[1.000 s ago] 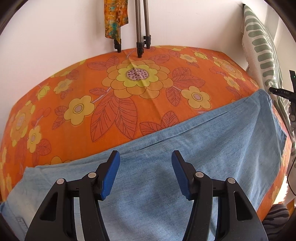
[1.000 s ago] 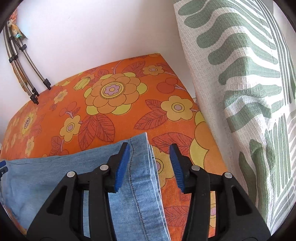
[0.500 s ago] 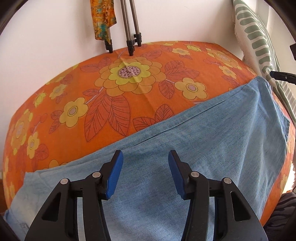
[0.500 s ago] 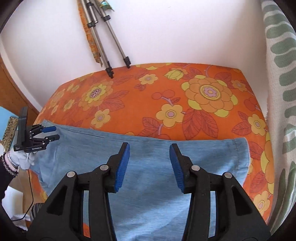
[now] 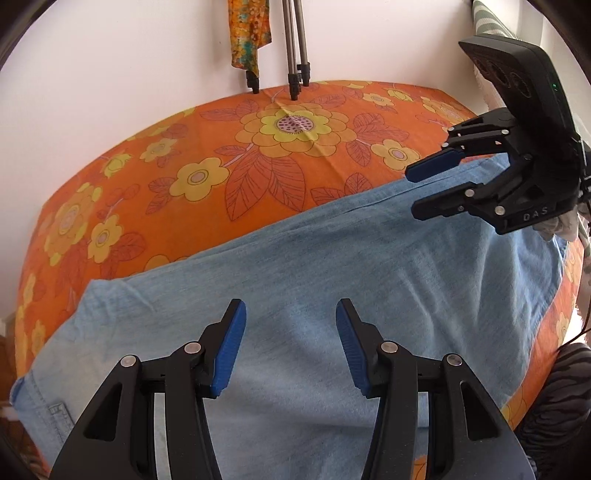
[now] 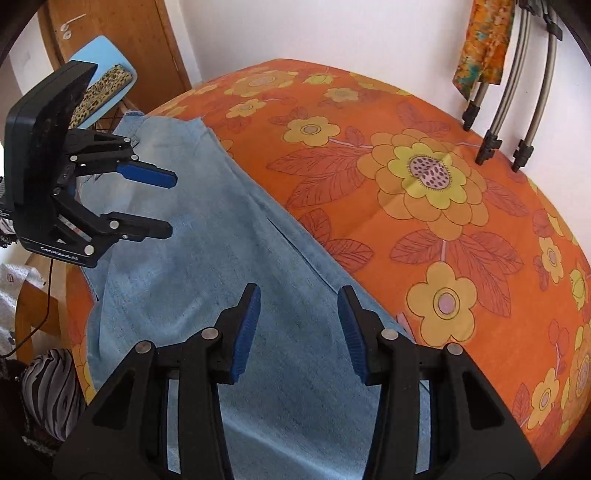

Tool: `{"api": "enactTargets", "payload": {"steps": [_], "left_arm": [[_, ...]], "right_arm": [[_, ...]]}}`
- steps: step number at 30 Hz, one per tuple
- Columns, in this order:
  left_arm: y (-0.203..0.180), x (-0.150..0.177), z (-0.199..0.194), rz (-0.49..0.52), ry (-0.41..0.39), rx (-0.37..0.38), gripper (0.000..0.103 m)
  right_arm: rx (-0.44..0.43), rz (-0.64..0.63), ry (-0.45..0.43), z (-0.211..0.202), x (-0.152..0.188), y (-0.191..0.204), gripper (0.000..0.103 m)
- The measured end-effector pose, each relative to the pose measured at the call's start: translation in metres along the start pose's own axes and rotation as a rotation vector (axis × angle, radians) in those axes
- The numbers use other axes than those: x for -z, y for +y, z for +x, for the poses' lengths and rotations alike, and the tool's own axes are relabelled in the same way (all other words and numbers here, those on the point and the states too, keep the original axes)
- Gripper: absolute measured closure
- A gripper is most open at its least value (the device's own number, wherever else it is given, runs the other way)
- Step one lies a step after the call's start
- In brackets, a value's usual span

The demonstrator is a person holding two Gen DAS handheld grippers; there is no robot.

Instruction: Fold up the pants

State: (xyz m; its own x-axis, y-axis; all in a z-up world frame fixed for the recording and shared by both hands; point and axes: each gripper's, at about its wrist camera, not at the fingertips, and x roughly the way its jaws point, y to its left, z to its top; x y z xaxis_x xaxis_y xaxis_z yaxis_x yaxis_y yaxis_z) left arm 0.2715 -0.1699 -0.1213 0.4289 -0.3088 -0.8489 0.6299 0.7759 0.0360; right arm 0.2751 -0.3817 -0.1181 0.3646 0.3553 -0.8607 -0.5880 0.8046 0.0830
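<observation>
Light blue denim pants lie flat on an orange flowered bed cover, folded lengthwise, waistband at the left end. My left gripper is open and empty above the middle of the pants. My right gripper is open and empty above the pants near their far edge. The right gripper also shows in the left wrist view, open above the leg end. The left gripper shows in the right wrist view, open above the waist end.
Tripod legs and a patterned cloth stand against the white wall behind the bed. A green-striped pillow is at the right. A wooden door and a blue chair are beyond the waist end.
The right gripper has swung left from the leg hem and pillow to face along the pants. It has come into the left wrist view. Both grippers stay open.
</observation>
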Motion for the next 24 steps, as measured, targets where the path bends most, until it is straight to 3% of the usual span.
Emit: {"api": "enactTargets", "payload": {"steps": [11,12,13,14,19,24], "left_arm": [[0.023,0.064,-0.031,-0.099,0.019,-0.005,0.053],[0.024,0.067,-0.032,-0.106,0.021,-0.006,0.053],[0.026,0.070,-0.032,-0.114,0.023,-0.008,0.053],[0.028,0.072,-0.033,-0.123,0.022,-0.011,0.053],[0.036,0.076,-0.034,-0.157,0.013,-0.010,0.053],[0.033,0.078,-0.035,-0.143,0.018,0.005,0.053]], "right_arm": [[-0.006,-0.120,0.103,0.045,-0.014,0.004,0.066],[-0.008,-0.115,0.104,0.044,-0.014,0.004,0.070],[-0.009,-0.113,0.103,0.043,-0.014,0.004,0.089],[-0.019,-0.115,0.105,0.043,-0.013,0.005,0.094],[0.075,-0.168,0.081,0.035,-0.016,0.020,0.101],[0.175,-0.122,0.032,0.028,-0.032,0.001,0.102]]}}
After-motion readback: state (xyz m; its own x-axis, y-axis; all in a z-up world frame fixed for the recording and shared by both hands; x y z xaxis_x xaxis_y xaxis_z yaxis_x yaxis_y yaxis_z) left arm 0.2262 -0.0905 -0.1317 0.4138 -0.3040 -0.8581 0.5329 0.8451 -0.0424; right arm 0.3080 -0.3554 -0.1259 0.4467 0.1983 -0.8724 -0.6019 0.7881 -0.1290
